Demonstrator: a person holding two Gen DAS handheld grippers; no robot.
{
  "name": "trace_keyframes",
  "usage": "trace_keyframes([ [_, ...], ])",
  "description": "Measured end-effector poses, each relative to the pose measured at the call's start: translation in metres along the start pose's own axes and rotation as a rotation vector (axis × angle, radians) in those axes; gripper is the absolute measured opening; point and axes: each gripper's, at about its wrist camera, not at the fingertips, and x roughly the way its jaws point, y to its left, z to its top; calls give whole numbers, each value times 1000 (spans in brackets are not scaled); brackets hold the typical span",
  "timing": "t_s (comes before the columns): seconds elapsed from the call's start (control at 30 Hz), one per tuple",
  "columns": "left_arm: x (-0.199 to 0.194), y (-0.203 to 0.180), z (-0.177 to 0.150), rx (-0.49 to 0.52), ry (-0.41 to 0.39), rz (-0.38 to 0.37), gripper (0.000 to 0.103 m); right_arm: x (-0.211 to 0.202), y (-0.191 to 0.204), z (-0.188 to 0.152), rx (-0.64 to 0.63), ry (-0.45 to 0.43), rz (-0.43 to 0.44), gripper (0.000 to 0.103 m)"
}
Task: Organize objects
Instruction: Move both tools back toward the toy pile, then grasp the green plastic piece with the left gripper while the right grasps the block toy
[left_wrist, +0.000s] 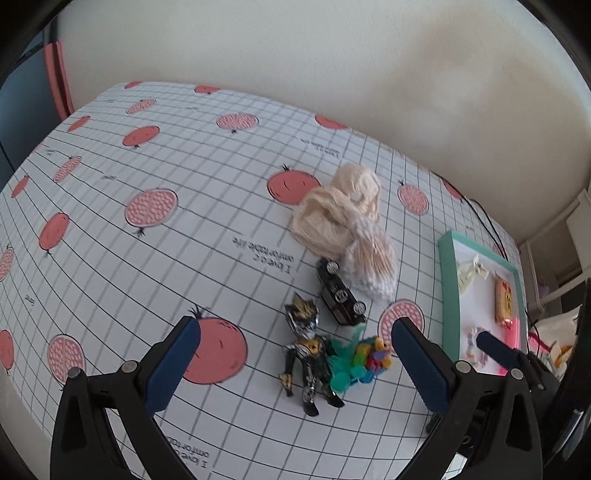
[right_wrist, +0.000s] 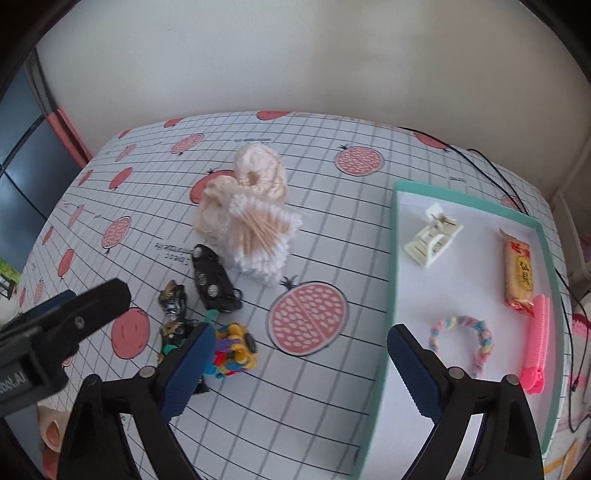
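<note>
Both claws hover over the tablecloth (left_wrist: 155, 258) with its grid and pomegranate print, and both stand wide, holding nothing. The left claw (left_wrist: 295, 354) frames the toy pile: the action figure (left_wrist: 308, 354) lies right between its fingers, a colourful toy (left_wrist: 364, 360) touching the figure on the right-finger side, the black toy car (left_wrist: 340, 291) just ahead, and beyond that the cotton swabs (left_wrist: 371, 264) and the cream knitted bundle (left_wrist: 338, 210). Past its right finger sits the teal tray (left_wrist: 445, 280), seen only as a thin slice here, with a blue tip of the right claw poking in over it.

The right claw (right_wrist: 301, 365) opens up what the left view squeezes: the tray (right_wrist: 397, 236) lies ahead by its right finger, holding a cream hair clip (right_wrist: 432, 238), a snack packet (right_wrist: 519, 273), a pink comb-like piece (right_wrist: 537, 343) and a pastel braided band (right_wrist: 461, 338). The colourful toy (right_wrist: 234, 349) sits just beside its left finger, which hides part of the figure (right_wrist: 173, 314). The car (right_wrist: 214, 277) and the swabs (right_wrist: 260, 238) lie ahead to the left. The left claw's black arm crosses at far left, with fingertips (right_wrist: 50, 430) of a hand showing below it.
</note>
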Motion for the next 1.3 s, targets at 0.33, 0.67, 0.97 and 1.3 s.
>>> trace_keyframes([
  [0.33,16,-14,-11,1,61,-15,87,3,-22,-4,32,29,-20,89],
  [0.67,32,-31,-23,3,128,-67,47,3,-31,-9,40,45,-16,85],
  [0.97,40,-37,-25,22,142,-74,12,4,-26,-9,26,50,5,84],
  [1.3,31,-27,-20,-8,107,-69,12,10,-11,-8,11,64,50,82],
])
